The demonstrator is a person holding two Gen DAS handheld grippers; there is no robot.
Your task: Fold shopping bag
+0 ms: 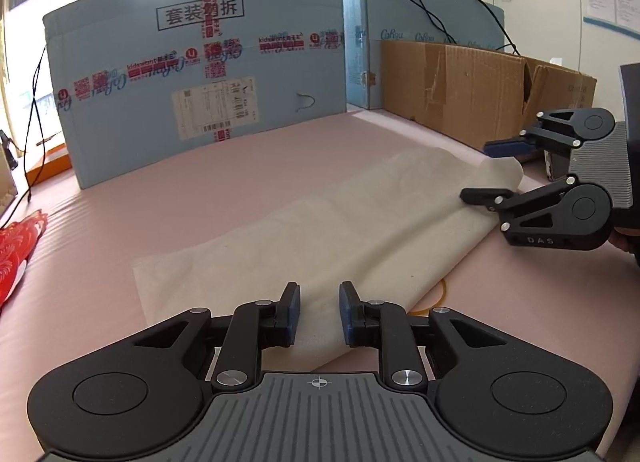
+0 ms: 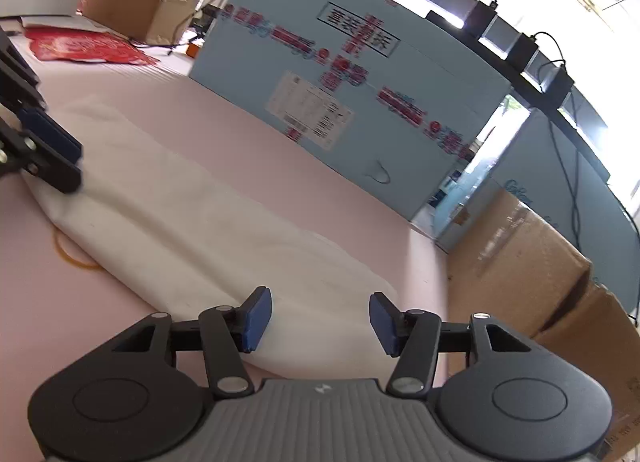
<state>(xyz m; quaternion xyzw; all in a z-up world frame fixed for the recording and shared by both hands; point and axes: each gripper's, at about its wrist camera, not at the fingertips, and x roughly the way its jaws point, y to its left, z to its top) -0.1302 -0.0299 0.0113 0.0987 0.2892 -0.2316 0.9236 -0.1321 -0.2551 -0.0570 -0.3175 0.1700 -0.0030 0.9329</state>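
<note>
A cream cloth shopping bag (image 1: 320,234) lies folded into a long strip on the pink table (image 1: 180,190); it also shows in the right wrist view (image 2: 192,218). My left gripper (image 1: 319,314) is open, its pads just above the bag's near end, holding nothing. My right gripper (image 2: 320,320) is open over the bag's other end, empty. It shows in the left wrist view (image 1: 476,170) with its jaws apart around the bag's far corner. An orange loop (image 1: 438,300) peeks from under the bag's edge.
A large light-blue box (image 1: 200,78) stands along the back. A brown cardboard box (image 1: 480,94) stands at the right. A red printed bag (image 1: 16,254) lies at the table's left edge. Black cables hang behind the boxes.
</note>
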